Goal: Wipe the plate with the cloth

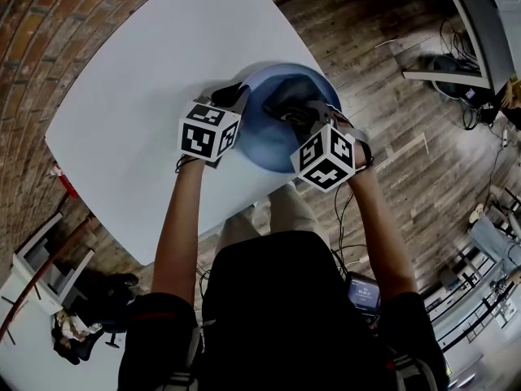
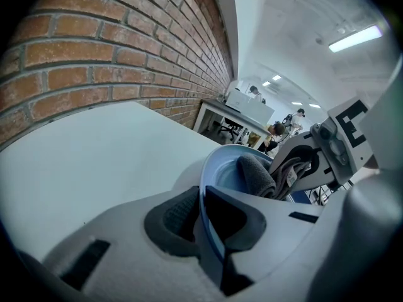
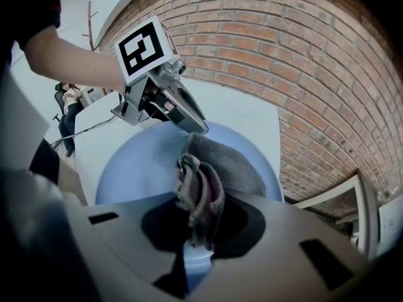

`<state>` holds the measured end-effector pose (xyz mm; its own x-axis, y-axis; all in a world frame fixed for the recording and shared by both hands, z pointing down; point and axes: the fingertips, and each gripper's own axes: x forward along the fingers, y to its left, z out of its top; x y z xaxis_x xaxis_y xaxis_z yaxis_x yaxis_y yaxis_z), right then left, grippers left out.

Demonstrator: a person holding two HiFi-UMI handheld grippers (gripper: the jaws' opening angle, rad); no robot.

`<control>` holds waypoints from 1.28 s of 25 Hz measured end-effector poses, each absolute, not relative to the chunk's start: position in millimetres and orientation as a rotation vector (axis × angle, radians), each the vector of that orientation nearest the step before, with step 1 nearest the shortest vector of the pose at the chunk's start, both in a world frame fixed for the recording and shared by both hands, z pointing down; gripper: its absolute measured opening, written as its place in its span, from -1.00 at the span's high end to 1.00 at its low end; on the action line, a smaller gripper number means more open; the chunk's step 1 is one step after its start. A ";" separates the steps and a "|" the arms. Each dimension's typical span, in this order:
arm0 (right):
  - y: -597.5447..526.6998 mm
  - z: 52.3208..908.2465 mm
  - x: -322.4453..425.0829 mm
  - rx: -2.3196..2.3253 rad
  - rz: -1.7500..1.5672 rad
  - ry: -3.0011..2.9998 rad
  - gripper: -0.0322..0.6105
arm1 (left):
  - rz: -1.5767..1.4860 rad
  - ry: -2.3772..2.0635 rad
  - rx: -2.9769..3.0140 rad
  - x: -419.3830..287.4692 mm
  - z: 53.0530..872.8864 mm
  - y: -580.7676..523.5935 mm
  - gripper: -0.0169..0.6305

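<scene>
**Both claws loaded over the blue plate**

From my remote seat, here is the scene. The left gripper (image 2: 203,218) has its jaws drawn narrow on the rim of the blue plate (image 2: 221,176). The rim runs edge-on right between the two dark pads, and both pads press on it. From the head view, that left gripper (image 1: 234,96) bites the plate (image 1: 259,147) on its left side. The plate sits at the corner of the white table (image 1: 138,96), with its right rim reaching out past the table edge over the wooden floor (image 1: 407,112).

Over to the right gripper (image 3: 198,222) — jaws closed on the grey cloth (image 3: 201,190). The cloth is bunched in folds between the pads, and a loose flap spreads forward onto the plate's face (image 3: 135,168). In the left gripper view the same cloth (image 2: 255,170) humps up inside the dish, with the right gripper (image 2: 301,168) pinching it from the far side.

The right gripper view shows the left gripper (image 3: 189,123) touching the far rim — the brick wall (image 3: 283,55) rises behind.
</scene>
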<state>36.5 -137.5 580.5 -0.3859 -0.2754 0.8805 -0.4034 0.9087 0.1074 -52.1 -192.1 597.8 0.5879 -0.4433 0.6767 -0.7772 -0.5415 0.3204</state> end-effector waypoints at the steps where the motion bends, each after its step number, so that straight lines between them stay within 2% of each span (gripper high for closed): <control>1: -136.9 580.6 38.4 0.492 0.155 -1.994 0.76 | 0.713 -0.966 2.208 -52.2 597.9 -192.4 0.83; 32: -87.5 584.7 54.4 0.369 0.231 -1.933 0.76 | 0.725 -0.972 2.208 -52.6 599.2 -191.9 0.83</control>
